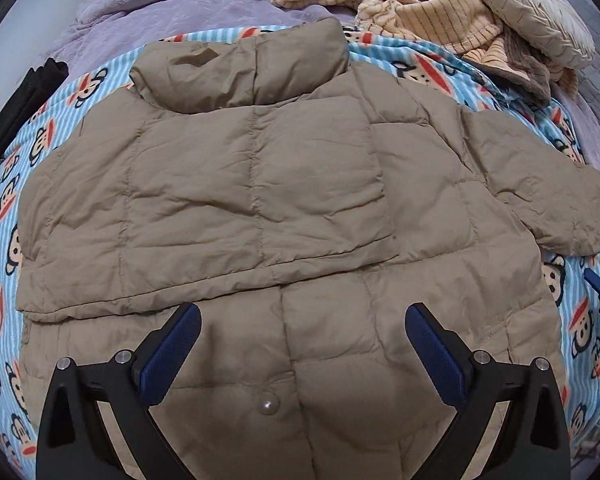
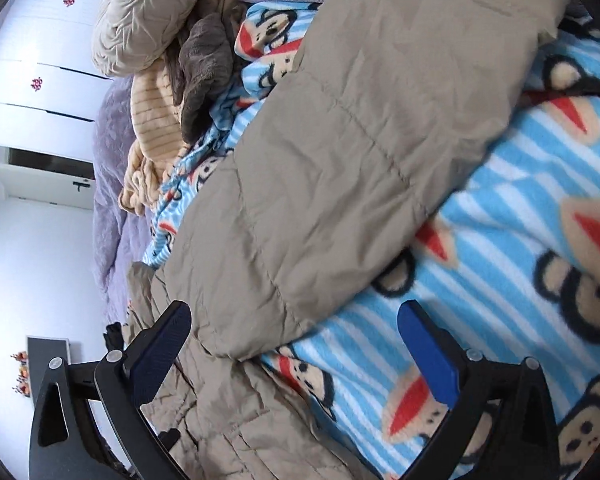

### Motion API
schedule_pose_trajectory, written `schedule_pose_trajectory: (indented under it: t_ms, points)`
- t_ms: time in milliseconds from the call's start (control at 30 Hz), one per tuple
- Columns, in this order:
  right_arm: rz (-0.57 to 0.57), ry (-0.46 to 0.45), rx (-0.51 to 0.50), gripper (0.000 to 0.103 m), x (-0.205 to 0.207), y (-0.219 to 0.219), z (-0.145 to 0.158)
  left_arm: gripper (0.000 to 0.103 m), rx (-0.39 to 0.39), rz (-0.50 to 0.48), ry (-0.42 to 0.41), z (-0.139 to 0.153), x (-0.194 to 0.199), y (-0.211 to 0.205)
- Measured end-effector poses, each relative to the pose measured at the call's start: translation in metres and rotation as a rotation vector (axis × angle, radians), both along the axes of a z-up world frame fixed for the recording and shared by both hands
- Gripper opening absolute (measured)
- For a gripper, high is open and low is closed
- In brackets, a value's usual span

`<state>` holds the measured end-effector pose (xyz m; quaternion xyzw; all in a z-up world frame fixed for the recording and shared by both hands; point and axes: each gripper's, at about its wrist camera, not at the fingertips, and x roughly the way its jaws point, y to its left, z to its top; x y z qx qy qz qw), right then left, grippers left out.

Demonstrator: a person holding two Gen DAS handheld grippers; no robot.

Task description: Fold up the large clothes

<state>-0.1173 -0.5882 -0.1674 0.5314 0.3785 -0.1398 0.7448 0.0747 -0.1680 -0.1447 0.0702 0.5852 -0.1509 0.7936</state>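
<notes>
Jacket (image 1: 260, 184) first: a tan quilted puffer lies spread on the monkey-print fleece blanket (image 1: 32, 168) that covers the bed, collar (image 1: 244, 68) at the far side, hem toward the left tongs (image 1: 302, 316). One sleeve or side panel is already folded across the chest; the other sleeve (image 1: 540, 196) is spread out toward the jacket's right-hand edge. In the right wrist view that sleeve (image 2: 360, 152) runs diagonally away from the right tongs (image 2: 294, 320), its long axis going from near-left to far-right, with the lower edge almost between the two fingers.

Both tongs stand wide open and grip nothing. The left tongs hover above the lower front of the jacket, near a snap button (image 1: 269, 403), so the body lies straight ahead of them. The right tongs are much nearer the loose sleeve, one finger over the jacket body and the other over bare blanket.

My reading is that the next fold turns on that sleeve, and the right hand is the one placed to take it and carry it inward across the chest.

No containers are in view. A heap of striped beige cloth (image 1: 440, 20) and a cushion (image 1: 528, 12) lie beyond the collar.
</notes>
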Motion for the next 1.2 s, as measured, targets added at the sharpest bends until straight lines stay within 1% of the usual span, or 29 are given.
schedule_pose_trajectory:
  t_ms: [133, 267, 367, 433, 467, 500, 533, 567, 600, 667, 800, 933, 1000, 1067, 1133, 1200]
  points:
    - [-0.04, -0.024, 0.006, 0.103, 0.013, -0.024, 0.0, 0.102, 0.001, 0.007, 0.003, 0.0, 0.001, -0.011]
    - [-0.118, -0.096, 0.038, 0.103, 0.014, -0.047, 0.012, 0.102, 0.003, 0.021, -0.004, 0.001, 0.004, -0.013]
    - [-0.165, -0.106, 0.046, 0.102, 0.013, -0.061, 0.018, 0.102, 0.003, 0.037, -0.005, 0.001, 0.008, -0.01]
    - [-0.196, -0.105, 0.07, 0.096, 0.012, -0.067, 0.018, 0.102, 0.0, 0.05, -0.009, 0.003, 0.01, -0.008]
    - [-0.211, -0.096, 0.089, 0.077, 0.011, -0.071, 0.016, 0.102, -0.002, 0.057, -0.014, 0.004, 0.012, -0.006]
    - [-0.228, -0.075, 0.111, 0.049, 0.01, -0.075, 0.013, 0.102, -0.002, 0.064, -0.017, 0.005, 0.013, -0.004]
    - [-0.237, -0.071, 0.139, 0.036, 0.01, -0.078, 0.009, 0.102, -0.003, 0.07, -0.02, 0.006, 0.014, -0.002]
    - [-0.242, -0.087, 0.178, 0.015, 0.008, -0.081, 0.004, 0.102, -0.004, 0.076, -0.023, 0.007, 0.015, 0.0]
    - [-0.251, -0.094, 0.198, 0.008, 0.008, -0.082, 0.002, 0.102, -0.004, 0.082, -0.025, 0.008, 0.016, 0.002]
    - [-0.246, -0.095, 0.168, 0.008, 0.008, -0.08, 0.008, 0.102, -0.003, 0.089, -0.033, 0.011, 0.018, 0.007]
    - [-0.13, -0.13, 0.047, 0.007, 0.029, -0.062, 0.04, 0.102, 0.011, 0.1, -0.076, 0.02, 0.022, 0.023]
    - [0.064, -0.179, -0.139, 0.007, 0.067, -0.019, 0.086, 0.102, 0.022, 0.125, -0.104, 0.024, 0.028, 0.043]
    - [0.185, -0.205, -0.228, 0.007, 0.09, 0.017, 0.108, 0.102, 0.024, 0.144, -0.112, 0.024, 0.029, 0.055]
    - [0.303, -0.226, -0.295, 0.007, 0.111, 0.057, 0.122, 0.102, 0.02, 0.162, -0.114, 0.023, 0.032, 0.067]
    - [0.426, -0.243, -0.361, 0.007, 0.129, 0.103, 0.13, 0.102, 0.018, 0.177, -0.118, 0.021, 0.033, 0.077]
    - [0.552, -0.25, -0.438, 0.007, 0.144, 0.153, 0.132, 0.102, 0.021, 0.188, -0.126, 0.02, 0.035, 0.089]
